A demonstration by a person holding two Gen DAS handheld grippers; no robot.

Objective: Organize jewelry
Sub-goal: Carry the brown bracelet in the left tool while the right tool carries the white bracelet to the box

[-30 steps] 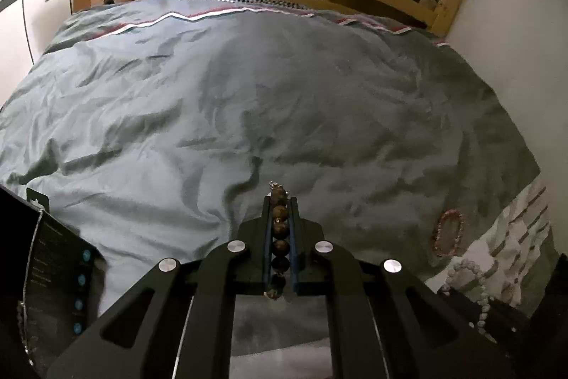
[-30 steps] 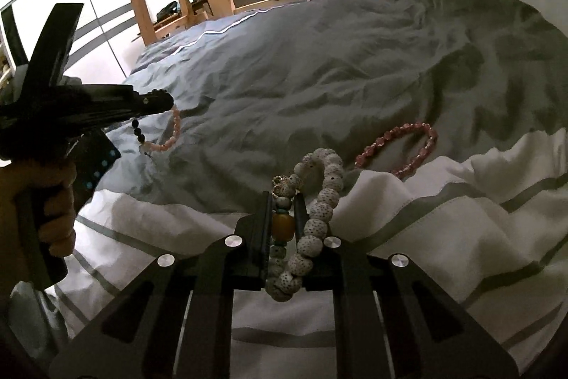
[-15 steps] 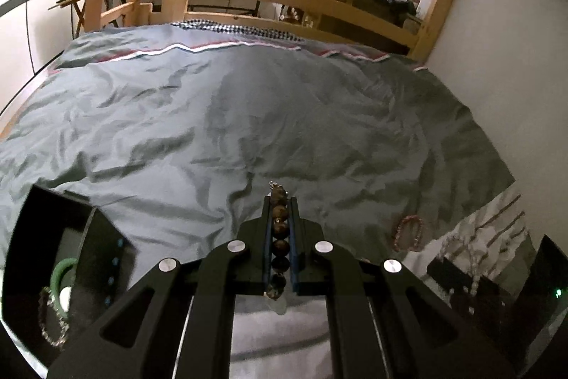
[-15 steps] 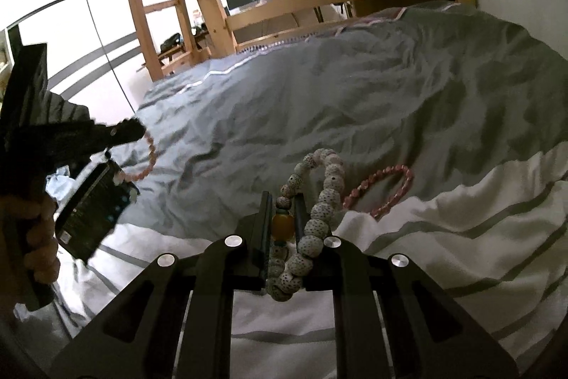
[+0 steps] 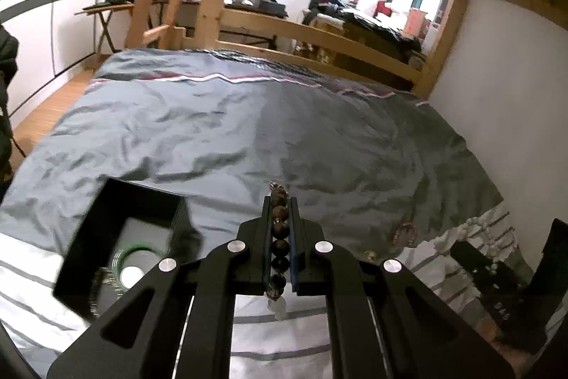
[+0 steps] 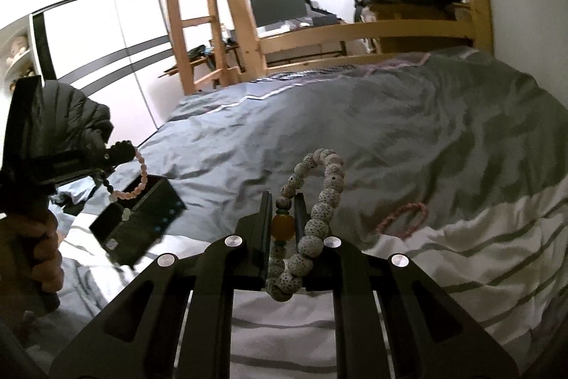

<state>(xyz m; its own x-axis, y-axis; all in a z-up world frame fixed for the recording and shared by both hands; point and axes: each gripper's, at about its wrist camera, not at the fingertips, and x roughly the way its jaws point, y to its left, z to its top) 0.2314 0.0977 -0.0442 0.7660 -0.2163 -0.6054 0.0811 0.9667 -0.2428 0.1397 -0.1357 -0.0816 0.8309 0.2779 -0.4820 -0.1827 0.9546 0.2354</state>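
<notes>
Swung the left gripper (image 5: 279,201) round within the last second, bringing the open black box (image 5: 142,191) from the frame's edge into full view at lower left. Raised both tools well clear of the bed (image 6: 390,116) over the same second.

Kept the left jaws pressed onto the dark beads of a mixed-bead bracelet (image 5: 279,231). From the right wrist view, saw its pink loop dangling from the tool directly above the box. Kept the right gripper (image 6: 284,198) clamped likewise, jaws pinching the amber bead of the white speckled bracelet (image 6: 321,212), with the rest of the loop arching up to the right of them.

Judged the carry nearly finished: probably only needed lowering and releasing over the box, which already held a green bangle (image 5: 136,251) and what looked like a chain (image 5: 96,290). Left one pink bracelet (image 6: 403,218) lying on the bed at the edge of the striped sheet, apart from both tools and not yet collected.

Found no legible writing. Noted a small pale label and a row of blue dots on the box's side, too blurred to read. Could not make out faint marks on the right tool's body in the left wrist view either.
</notes>
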